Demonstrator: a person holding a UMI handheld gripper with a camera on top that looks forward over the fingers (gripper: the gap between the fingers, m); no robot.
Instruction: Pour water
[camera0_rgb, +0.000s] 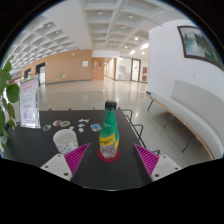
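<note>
Gripper view has the green bottle (109, 133) standing upright on the dark table (40, 148), dead centre between the spread-open fingers (66, 160) with gaps either side, so the gripper (104, 160) isn't squeezing it yet, I'd say.

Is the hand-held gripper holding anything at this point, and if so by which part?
Nothing is held. The hand-held gripper is open; the green bottle stands on the dark table between its fingers, a gap on each side of its lower body.

One green bottle (109, 133), one white cup (65, 139), and about three small items (82, 125) stand on the surface (35, 148).
</note>
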